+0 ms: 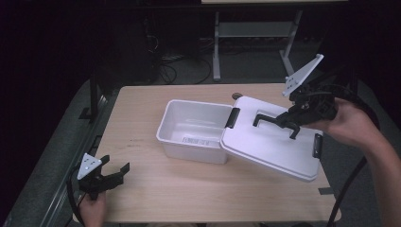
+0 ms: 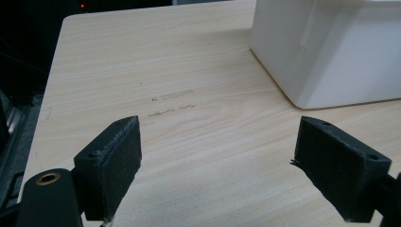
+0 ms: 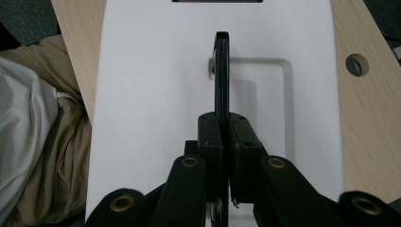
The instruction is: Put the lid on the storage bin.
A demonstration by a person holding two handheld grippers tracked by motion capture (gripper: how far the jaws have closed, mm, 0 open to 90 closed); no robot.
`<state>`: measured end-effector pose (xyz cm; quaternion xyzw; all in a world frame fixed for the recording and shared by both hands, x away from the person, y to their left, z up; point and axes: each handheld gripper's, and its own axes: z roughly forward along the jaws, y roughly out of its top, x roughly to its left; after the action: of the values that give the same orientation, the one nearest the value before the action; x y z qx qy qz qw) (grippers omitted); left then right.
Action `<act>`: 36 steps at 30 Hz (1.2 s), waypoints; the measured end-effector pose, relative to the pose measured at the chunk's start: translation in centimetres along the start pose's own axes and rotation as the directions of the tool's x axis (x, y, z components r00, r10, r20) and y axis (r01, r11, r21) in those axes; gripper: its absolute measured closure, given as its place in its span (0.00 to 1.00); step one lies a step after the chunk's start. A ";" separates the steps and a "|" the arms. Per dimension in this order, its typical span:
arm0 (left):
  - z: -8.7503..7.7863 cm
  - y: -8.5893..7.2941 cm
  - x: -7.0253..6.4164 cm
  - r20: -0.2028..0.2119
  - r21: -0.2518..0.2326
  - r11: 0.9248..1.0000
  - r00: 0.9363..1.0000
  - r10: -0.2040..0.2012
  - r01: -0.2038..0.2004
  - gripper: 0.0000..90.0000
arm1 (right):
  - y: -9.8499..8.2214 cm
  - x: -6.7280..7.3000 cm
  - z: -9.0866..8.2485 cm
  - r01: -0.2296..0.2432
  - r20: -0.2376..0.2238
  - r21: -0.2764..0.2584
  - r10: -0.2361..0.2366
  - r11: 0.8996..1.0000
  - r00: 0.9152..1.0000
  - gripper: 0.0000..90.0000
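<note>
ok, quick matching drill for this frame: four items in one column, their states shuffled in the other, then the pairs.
1. left gripper
2. right gripper
3. white bin
4. lid

a. tilted, held by its black handle
b. uncovered, nothing inside apart from a label
c. fingers wide apart over bare table
d. fingers clamped on a handle

Pairs: 1-c, 2-d, 3-b, 4-a

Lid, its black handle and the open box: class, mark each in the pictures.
lid (image 1: 265,142), high view, bare white top.
black handle (image 3: 222,71), right gripper view, upper edge.
open box (image 1: 187,147), high view, front wall.
</note>
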<state>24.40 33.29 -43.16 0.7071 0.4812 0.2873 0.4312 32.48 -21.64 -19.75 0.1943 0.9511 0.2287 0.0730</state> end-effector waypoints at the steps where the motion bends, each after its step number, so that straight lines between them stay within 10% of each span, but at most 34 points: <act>1: 0.0 0.0 0.0 0.000 0.002 1.000 1.000 0.001 -0.001 0.17 | 0.2 0.0 0.0 0.003 0.002 -0.001 -0.003 1.000 1.000 0.94; 36: -0.1 -0.1 -0.2 0.001 0.008 1.000 1.000 0.009 -0.009 0.17 | 10.3 -1.0 5.8 0.103 -0.073 -0.007 -0.103 0.995 0.992 0.94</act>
<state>24.22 33.17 -43.17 0.7111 0.4789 0.2870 0.4273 38.20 -11.24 -20.08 0.1364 0.9615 0.2331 0.0502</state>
